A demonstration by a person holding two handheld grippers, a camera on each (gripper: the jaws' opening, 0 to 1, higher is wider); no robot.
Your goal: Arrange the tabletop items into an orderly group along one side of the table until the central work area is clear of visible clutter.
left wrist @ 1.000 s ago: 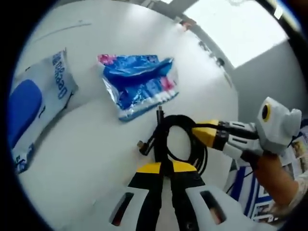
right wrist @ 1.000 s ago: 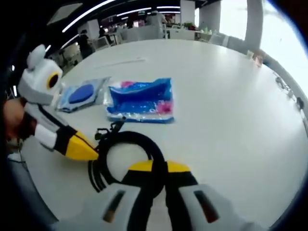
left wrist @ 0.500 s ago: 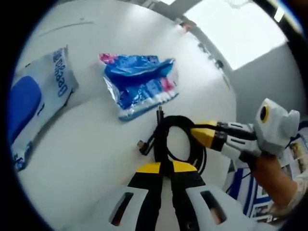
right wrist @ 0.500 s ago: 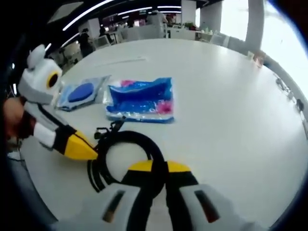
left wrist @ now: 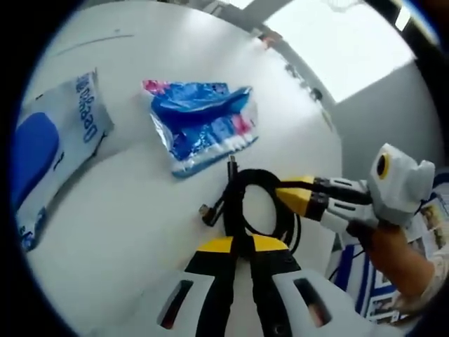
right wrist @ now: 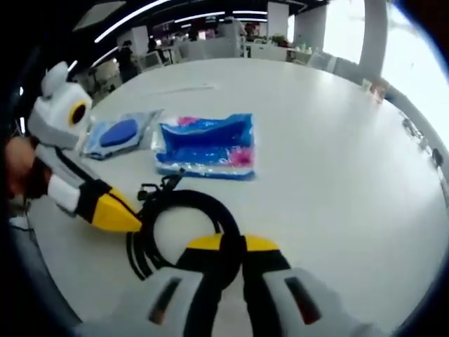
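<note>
Black cable [left wrist: 256,203], coiled into a loop, sits on the white table [left wrist: 126,210] and both grippers are clamped on it from different sides. Taking the cable as the anchor and going left to right in the left gripper view: far off to its left is a pale pouch [left wrist: 49,151] with a big blue patch and blue lettering, then a crinkly blue and pink bag [left wrist: 200,126] just up and left of the coil, close to the cable's plug ends. The left gripper [left wrist: 242,247] has its yellow-tipped jaws pinched narrow on the near side of the coil. To the right of the cable, the right gripper [left wrist: 295,196] comes in with a hand [left wrist: 393,256] behind it, its yellow tips closed on the coil's far right edge.

The right gripper view flips things. Here the left gripper [right wrist: 130,221] pokes in from the left of the cable [right wrist: 182,217], and the right gripper [right wrist: 231,247] bites the near strand, jaws nearly together. Pouch [right wrist: 119,135] and bag [right wrist: 207,146] lie side by side beyond the coil. This view also picks up the office past the table [right wrist: 337,175]: ceiling light strips, desks, a couple of distant people. The left gripper view instead gets a bright window beyond the table's far edge.
</note>
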